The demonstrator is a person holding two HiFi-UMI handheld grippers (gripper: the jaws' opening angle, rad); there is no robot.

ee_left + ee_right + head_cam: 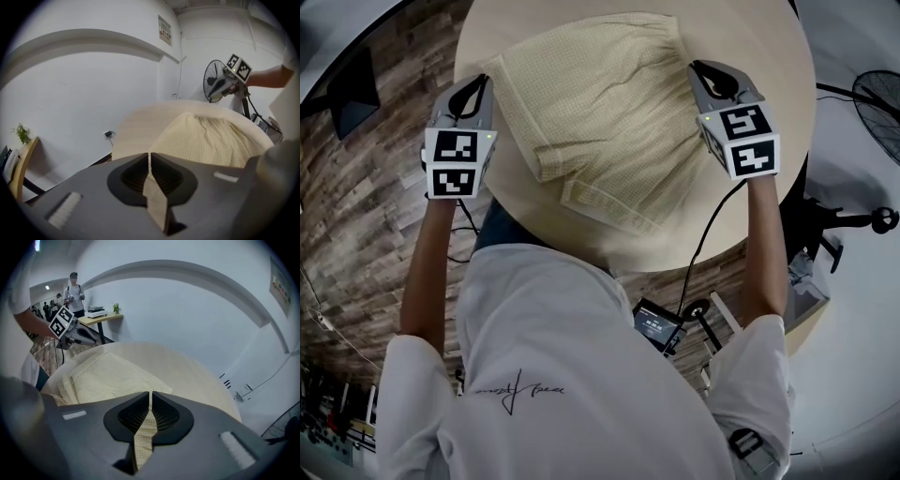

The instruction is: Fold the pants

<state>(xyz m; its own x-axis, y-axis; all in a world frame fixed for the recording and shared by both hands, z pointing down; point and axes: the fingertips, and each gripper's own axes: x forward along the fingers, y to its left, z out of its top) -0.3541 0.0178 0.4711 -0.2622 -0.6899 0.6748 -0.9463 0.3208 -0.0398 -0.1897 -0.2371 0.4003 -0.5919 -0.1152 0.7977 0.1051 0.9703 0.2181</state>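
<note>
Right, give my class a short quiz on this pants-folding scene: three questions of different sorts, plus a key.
1. True or false: the left gripper is shut on an edge of the pants.
2. What shape is the table? A round, B square, C triangular.
3. Fill in: the cloth pinched between the jaws of the right gripper belongs to the ____.

Key: 1 true; 2 A; 3 pants.
</note>
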